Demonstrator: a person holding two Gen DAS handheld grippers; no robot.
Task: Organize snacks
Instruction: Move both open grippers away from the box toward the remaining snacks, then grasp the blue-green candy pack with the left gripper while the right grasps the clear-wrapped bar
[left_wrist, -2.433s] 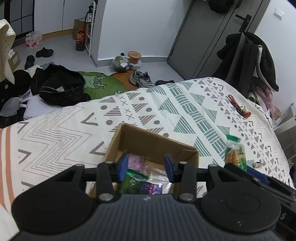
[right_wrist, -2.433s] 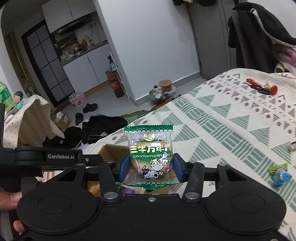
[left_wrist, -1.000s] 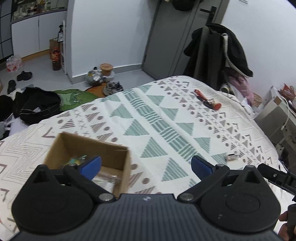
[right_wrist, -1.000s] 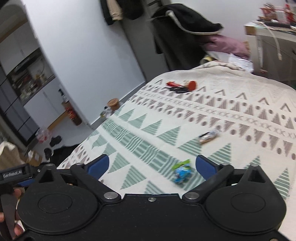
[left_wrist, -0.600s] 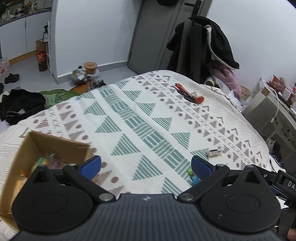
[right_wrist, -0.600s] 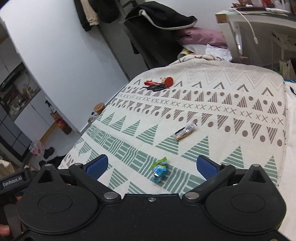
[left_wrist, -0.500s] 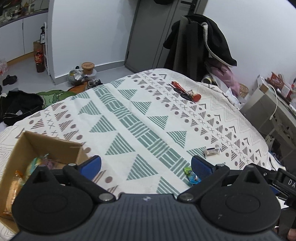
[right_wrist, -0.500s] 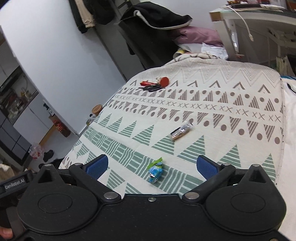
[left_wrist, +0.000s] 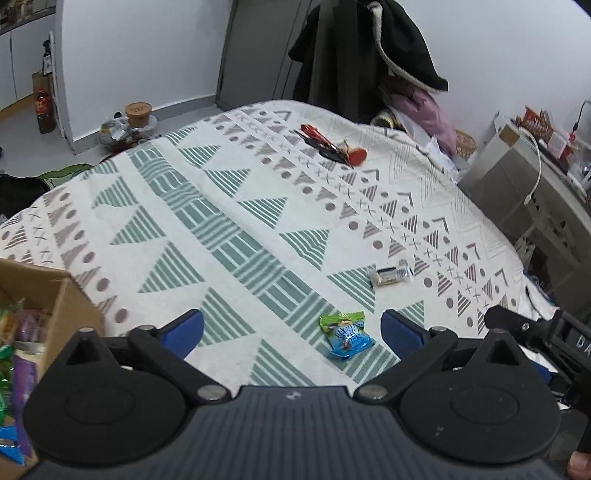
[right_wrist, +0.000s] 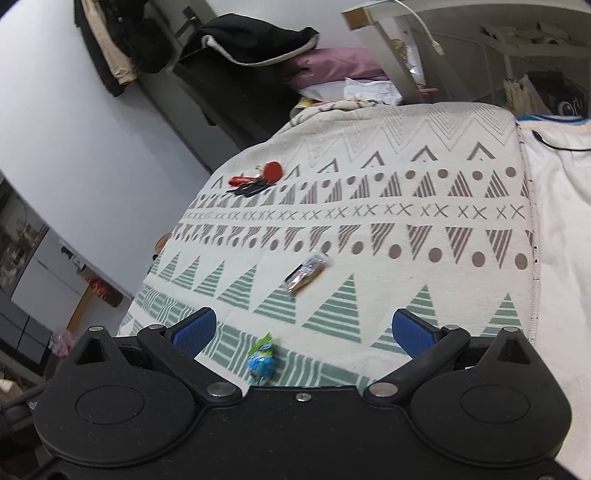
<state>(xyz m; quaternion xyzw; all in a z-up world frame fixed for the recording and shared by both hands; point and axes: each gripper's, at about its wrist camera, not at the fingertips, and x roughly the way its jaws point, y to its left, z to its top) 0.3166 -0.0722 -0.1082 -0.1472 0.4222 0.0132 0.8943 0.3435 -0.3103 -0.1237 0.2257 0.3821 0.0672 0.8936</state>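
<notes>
A blue and green snack packet (left_wrist: 346, 334) lies flat on the patterned bedspread, between the spread blue pads of my left gripper (left_wrist: 293, 328), which is open and holds nothing. A small clear-wrapped brown snack (left_wrist: 390, 275) lies farther off to the right. The cardboard box (left_wrist: 51, 295) with several snacks inside sits at the left edge. In the right wrist view my right gripper (right_wrist: 304, 328) is open and empty above the bed; the blue and green packet (right_wrist: 261, 361) lies low between its pads and the clear-wrapped snack (right_wrist: 306, 276) lies beyond.
A red key bunch (left_wrist: 332, 146) rests on the far side of the bedspread (left_wrist: 229, 221). Dark coats hang on a rack (left_wrist: 362, 55) behind the bed. A grey desk (left_wrist: 524, 184) with a white cable stands at the right. Clutter and a jar (left_wrist: 138, 110) sit on the floor.
Both grippers swung right, away from the box and toward the loose snacks. The right gripper earlier held a green cow-print packet and is now open and empty. The left gripper opened wide.
</notes>
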